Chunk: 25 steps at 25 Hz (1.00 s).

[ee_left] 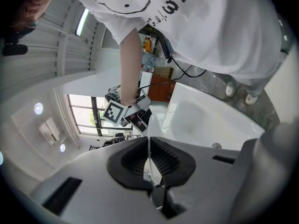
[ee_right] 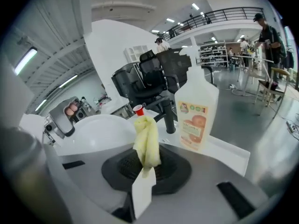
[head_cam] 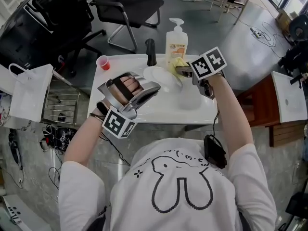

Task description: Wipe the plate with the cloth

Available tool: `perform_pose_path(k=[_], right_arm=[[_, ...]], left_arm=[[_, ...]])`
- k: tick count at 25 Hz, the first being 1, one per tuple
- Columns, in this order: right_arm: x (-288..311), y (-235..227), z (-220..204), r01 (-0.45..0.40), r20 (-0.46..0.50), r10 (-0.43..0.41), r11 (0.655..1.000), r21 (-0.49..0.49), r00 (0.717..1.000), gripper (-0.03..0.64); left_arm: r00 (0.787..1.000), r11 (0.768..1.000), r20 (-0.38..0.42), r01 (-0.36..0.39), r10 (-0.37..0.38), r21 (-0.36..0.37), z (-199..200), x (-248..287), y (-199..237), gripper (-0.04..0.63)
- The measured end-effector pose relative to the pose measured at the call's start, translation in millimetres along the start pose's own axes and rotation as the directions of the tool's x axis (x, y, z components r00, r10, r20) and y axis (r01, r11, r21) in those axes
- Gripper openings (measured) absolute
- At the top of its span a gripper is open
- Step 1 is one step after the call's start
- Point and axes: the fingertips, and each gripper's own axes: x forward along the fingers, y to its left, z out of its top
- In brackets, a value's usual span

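I judge the wiping as not yet begun, or at its very start; both things are in hand and brought together over the white counter [head_cam: 144,115], but no view shows me the cloth [ee_right: 146,141] pressed onto the plate's face; the whole wipe is left to do.

The left gripper [head_cam: 153,88] has its fingers pressed together on the rim of the white plate [head_cam: 162,77], which its own view shows edge-on as a thin white blade between the pads; the plate is held up above the counter at the centre of the head view, just beside the soap bottle [head_cam: 176,41].

The right gripper [head_cam: 182,71] pinches the yellow cloth, a bunched roll standing up out of its fingers; in the head view the cloth sits at the plate's upper-right rim, near it or touching, I cannot tell which.

The left forearm comes in from the lower left, gripper nearly level and aimed to the upper right; the right forearm reaches up from the lower centre, its gripper tipped downward and aimed left at the plate.
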Motion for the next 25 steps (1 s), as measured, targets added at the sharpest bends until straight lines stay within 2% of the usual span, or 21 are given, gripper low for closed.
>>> perform_pose_path(k=[3, 7, 10, 13, 15, 17, 19, 20, 21, 22, 25], right_arm=[[-12, -5, 13, 0.080, 0.133, -0.077, 0.997, -0.021, 0.988, 0.048], [-26, -14, 19, 0.209, 0.304, -0.196, 0.978, -0.008, 0.932, 0.048], [-34, -14, 23, 0.255, 0.433, -0.240, 0.967, 0.024, 0.869, 0.048], [-39, -20, 19, 0.272, 0.532, -0.283, 0.957, 0.101, 0.798, 0.048], [-40, -22, 15, 0.274, 0.554, -0.300, 0.953, 0.132, 0.776, 0.048], [-42, -23, 13, 0.293, 0.566, -0.318, 0.946, 0.138, 0.761, 0.048], [-45, -26, 8, 0.320, 0.574, -0.347, 0.935, 0.151, 0.742, 0.048], [-45, -27, 5, 0.331, 0.573, -0.359, 0.930, 0.159, 0.736, 0.048], [-44, -28, 2, 0.340, 0.567, -0.369, 0.926, 0.162, 0.736, 0.048], [-42, -29, -2, 0.352, 0.558, -0.379, 0.922, 0.160, 0.738, 0.048], [-40, -32, -10, 0.388, 0.542, -0.403, 0.910, 0.148, 0.738, 0.048]], left_arm=[[1.000, 0.992, 0.004, 0.005, -0.004, -0.129, -7, 1, 1, 0.021], [1.000, 0.960, 0.013, 0.008, -0.004, -0.280, -11, 3, 0, 0.021], [1.000, 0.914, 0.016, 0.019, -0.014, -0.405, -19, 7, -3, 0.021], [1.000, 0.879, 0.014, 0.024, -0.019, -0.477, -25, 11, -6, 0.021], [1.000, 0.857, 0.009, 0.023, -0.022, -0.516, -29, 13, -7, 0.021], [1.000, 0.811, 0.003, 0.022, -0.025, -0.585, -34, 16, -8, 0.021], [1.000, 0.738, -0.005, 0.012, -0.021, -0.675, -40, 20, -10, 0.020], [1.000, 0.691, -0.014, -0.002, -0.011, -0.723, -44, 22, -11, 0.020], [1.000, 0.633, -0.028, -0.023, 0.003, -0.774, -50, 23, -12, 0.020], [0.999, 0.564, -0.045, -0.049, 0.021, -0.824, -55, 24, -12, 0.020], [0.991, 0.320, -0.107, -0.129, 0.083, -0.939, -70, 24, -11, 0.020]])
